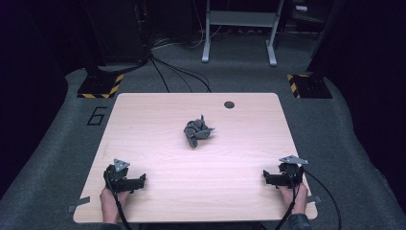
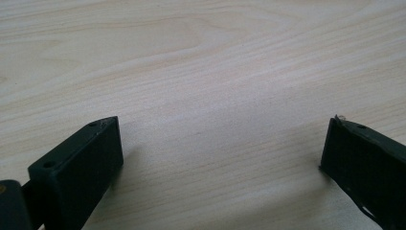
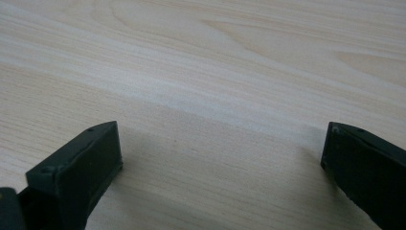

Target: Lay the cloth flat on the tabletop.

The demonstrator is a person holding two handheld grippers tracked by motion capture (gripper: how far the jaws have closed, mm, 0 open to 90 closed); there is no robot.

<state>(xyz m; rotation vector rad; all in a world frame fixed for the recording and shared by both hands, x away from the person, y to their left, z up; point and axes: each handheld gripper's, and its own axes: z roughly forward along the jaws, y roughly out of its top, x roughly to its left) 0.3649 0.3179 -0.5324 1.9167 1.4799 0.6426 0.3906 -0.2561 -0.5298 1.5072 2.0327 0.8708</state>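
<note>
Grey crumpled cloth is being kept mid-table, well apart from left gripper and right gripper, both being held wide open, empty. "6" is being displayed on floor.

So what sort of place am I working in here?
Most likely a lab or test bay: a bare wooden table on grey carpet, hazard-striped stand bases, loose floor cables and a metal bench frame behind.

Each black left gripper and right gripper carried a grey three-cornered plate and trailed a black cable; blocky jaws bore small screw holes.
</note>
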